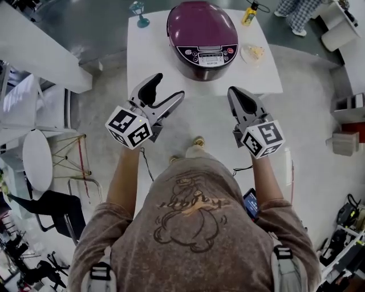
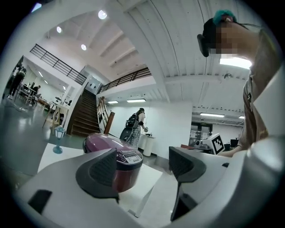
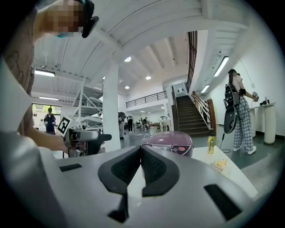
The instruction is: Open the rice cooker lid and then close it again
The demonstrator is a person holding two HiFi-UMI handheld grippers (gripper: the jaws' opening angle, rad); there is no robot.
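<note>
A purple rice cooker (image 1: pixel 202 37) with its lid down stands on a white table (image 1: pixel 154 63), control panel toward me. It also shows as the rice cooker (image 2: pixel 115 153) in the left gripper view and the rice cooker (image 3: pixel 168 142) in the right gripper view. My left gripper (image 1: pixel 164 92) is open, held over the table's near edge, apart from the cooker. My right gripper (image 1: pixel 238 97) is shut with nothing between its pads, also short of the cooker. The left gripper (image 2: pixel 141 167) jaws stand wide apart; the right gripper (image 3: pixel 140 162) pads touch.
On the table stand a blue goblet (image 1: pixel 139 12), a yellow bottle (image 1: pixel 248 13) and a small plate of food (image 1: pixel 252 53). A person in checked trousers (image 1: pixel 297 11) stands beyond the table. A round stool (image 1: pixel 37 159) and chair (image 1: pixel 54 208) are at my left.
</note>
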